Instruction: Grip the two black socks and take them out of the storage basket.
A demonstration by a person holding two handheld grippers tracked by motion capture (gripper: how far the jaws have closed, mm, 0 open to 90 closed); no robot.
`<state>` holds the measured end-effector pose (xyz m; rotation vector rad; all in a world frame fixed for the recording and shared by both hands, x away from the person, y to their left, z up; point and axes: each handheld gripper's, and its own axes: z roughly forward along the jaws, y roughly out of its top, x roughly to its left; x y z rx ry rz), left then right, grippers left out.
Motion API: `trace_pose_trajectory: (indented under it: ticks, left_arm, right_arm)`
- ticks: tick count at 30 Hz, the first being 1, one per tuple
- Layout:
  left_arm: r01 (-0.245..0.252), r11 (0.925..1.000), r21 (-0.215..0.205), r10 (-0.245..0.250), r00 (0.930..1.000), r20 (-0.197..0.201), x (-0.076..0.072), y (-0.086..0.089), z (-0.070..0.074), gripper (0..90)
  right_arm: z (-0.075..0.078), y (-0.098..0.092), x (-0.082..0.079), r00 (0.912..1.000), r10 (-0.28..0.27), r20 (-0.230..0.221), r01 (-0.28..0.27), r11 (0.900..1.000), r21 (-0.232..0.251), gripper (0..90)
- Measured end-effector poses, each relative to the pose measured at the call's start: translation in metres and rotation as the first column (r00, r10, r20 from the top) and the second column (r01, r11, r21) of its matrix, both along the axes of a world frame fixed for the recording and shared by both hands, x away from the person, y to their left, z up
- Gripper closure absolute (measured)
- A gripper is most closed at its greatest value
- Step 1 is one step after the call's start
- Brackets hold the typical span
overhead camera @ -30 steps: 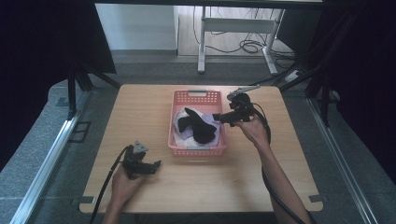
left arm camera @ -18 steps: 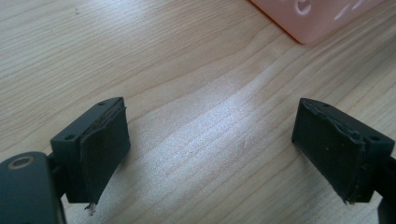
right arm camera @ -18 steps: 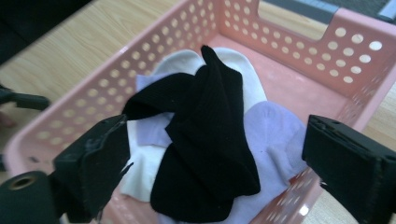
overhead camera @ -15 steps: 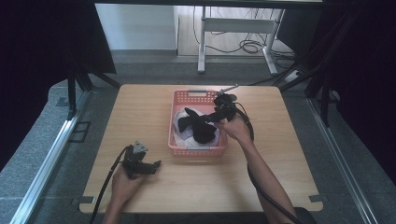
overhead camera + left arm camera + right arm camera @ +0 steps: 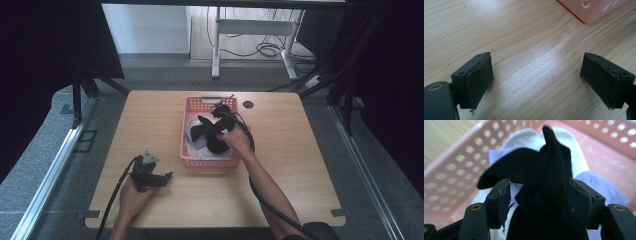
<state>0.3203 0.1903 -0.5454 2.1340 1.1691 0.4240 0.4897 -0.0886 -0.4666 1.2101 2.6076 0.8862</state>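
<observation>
Now, the reach into the basket
Sock: black sock [image 5: 549, 185] lies on pale socks [image 5: 529, 137] in the pink basket [image 5: 186, 131] near the table's far edge, long axis running up between the jaws
Right gripper [image 5: 541, 195]: jaws just been closing, sock between them; left pad not yet pressing
Left gripper [image 5: 537, 82]: released, over bare table [image 5: 524, 37] by the near edge
Change: right hand came from beside the basket's right rim down into it

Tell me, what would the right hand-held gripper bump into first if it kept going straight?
Probably the black sock. It already lies between the jaws of the right hand-held gripper, which have just been closing around it. Beyond it lie white socks in the pink basket.
</observation>
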Motion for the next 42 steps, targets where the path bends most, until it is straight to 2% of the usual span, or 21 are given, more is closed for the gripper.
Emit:
trace_pose_trajectory:
  ticks: [2,4,6,9,11,13,14,18,21,27,42]
  left_arm:
    - [0.000,1.0000,0.000,0.000,1.0000,0.000,0.000,0.000,0.000,10.7]
    - [0.000,1.0000,0.001,0.000,1.0000,0.000,0.000,0.000,0.000,10.8]
    - [0.000,1.0000,0.000,0.000,1.0000,0.000,0.000,0.000,0.000,10.8]
    - [0.000,1.0000,0.000,0.000,1.0000,0.000,0.000,0.000,0.000,10.7]
    - [0.000,1.0000,0.001,0.000,1.0000,0.000,0.000,0.000,0.000,10.7]
    - [0.000,1.0000,0.000,0.000,1.0000,0.000,0.000,0.000,0.000,10.7]
    - [0.000,1.0000,0.000,0.000,1.0000,0.001,0.000,0.000,0.000,10.8]
    - [0.000,1.0000,-0.001,0.000,1.0000,0.000,0.000,0.000,0.000,10.7]
    - [0.000,1.0000,0.000,0.000,1.0000,0.001,0.000,0.000,0.000,10.8]
    - [0.000,1.0000,-0.002,0.000,1.0000,0.001,0.000,0.000,0.000,10.8]
    - [-0.001,1.0000,0.000,0.001,1.0000,0.003,0.000,0.000,0.000,10.7]
  right_arm:
    - [-0.006,0.002,0.002,0.9998,-0.013,-0.018,0.012,1.000,-0.010,39.9]
    - [-0.012,0.003,0.004,0.9995,-0.018,-0.027,0.017,0.999,-0.043,45.4]
    - [-0.014,0.003,0.005,0.9992,-0.019,-0.034,0.017,0.998,-0.053,57.7]
    - [-0.012,0.003,0.002,0.9998,-0.017,-0.009,0.016,0.998,-0.066,73.2]
    - [-0.008,0.001,0.000,0.9996,-0.027,0.011,0.027,0.998,-0.061,77.8]
    - [-0.007,0.000,0.000,0.9995,-0.027,0.016,0.028,0.998,-0.061,78.4]
    - [-0.001,-0.002,-0.003,0.9989,-0.033,0.034,0.035,0.998,-0.059,79.1]
    - [0.007,-0.005,-0.005,0.9978,-0.037,0.055,0.038,0.999,-0.028,79.1]
    - [0.021,-0.009,-0.008,0.9962,-0.032,0.081,0.032,0.999,0.007,79.0]
    - [0.040,-0.015,-0.012,0.9928,-0.030,0.116,0.025,0.999,0.041,79.0]
    - [0.079,-0.030,-0.027,0.9836,-0.007,0.180,-0.010,0.996,0.092,79.0]
